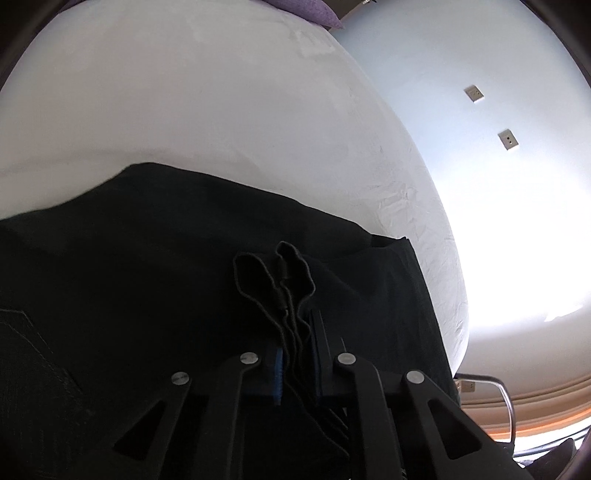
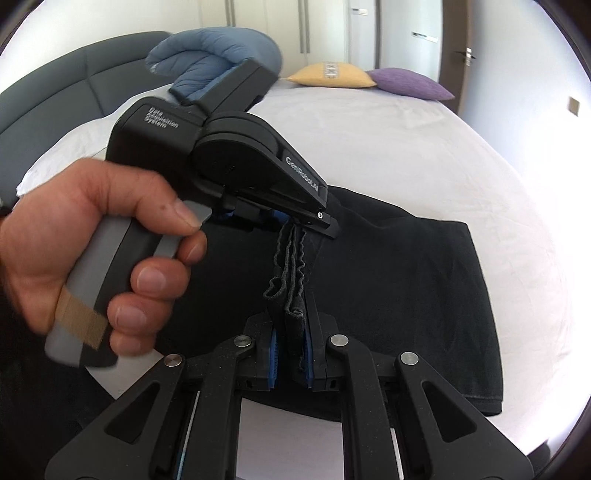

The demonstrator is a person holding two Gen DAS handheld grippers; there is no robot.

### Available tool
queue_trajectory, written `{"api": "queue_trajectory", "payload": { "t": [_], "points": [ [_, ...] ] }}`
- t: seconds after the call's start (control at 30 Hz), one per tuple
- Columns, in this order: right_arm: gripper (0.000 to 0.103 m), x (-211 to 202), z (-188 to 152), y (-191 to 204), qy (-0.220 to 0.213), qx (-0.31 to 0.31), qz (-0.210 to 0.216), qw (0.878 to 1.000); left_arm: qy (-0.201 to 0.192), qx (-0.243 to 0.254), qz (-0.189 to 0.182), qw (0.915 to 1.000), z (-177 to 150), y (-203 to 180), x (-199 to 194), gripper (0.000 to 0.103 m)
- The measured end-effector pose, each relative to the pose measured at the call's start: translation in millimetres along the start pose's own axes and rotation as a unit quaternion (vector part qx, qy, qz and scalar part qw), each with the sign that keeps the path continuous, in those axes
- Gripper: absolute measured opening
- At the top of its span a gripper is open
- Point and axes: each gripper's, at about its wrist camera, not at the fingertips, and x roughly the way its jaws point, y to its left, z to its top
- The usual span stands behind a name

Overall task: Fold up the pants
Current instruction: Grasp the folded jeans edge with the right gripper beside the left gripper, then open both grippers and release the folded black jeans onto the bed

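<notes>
Matt black cloth pants (image 2: 406, 277) on smooth white cloth bedsheet (image 2: 369, 129).

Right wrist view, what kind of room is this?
Most likely a bedroom: a bed with a padded grey headboard, yellow and purple cushions, and tall wardrobe doors behind.

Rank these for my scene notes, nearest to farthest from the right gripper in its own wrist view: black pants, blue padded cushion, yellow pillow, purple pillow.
1. Black pants: bunched edge pinched in the right gripper.
2. Blue padded cushion: upper left, by the headboard.
3. Yellow pillow and purple pillow: far edge of the bed, upper right; too close to call.
</notes>
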Motion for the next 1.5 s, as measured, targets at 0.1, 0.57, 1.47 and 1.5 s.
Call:
{"api": "queue_trajectory", "payload": {
  "t": [0.1,0.57,1.47,1.5],
  "points": [
    [0.01,4.3,-0.2,13.2,0.007,-0.005,0.019,1.0,0.012,0.021,0.022,0.9995,4.9,14.4,-7.4,0.012],
    [0.011,14.2,-19.1,39.5,0.064,-0.007,0.077,0.995,0.026,0.041,0.052,0.9975,6.7,64.9,-18.9,0.012],
    [0.021,-52.4,-41.9,-125.3,0.059,0.206,0.25,0.944,-0.118,0.131,0.287,0.9416,-47.6,14.7,-75.4,0.076],
    [0.021,-53.1,-42.6,-150.8,0.052,0.229,0.254,0.938,-0.112,0.135,0.277,0.9448,-55.0,8.8,-67.8,0.076]
  ]
}}
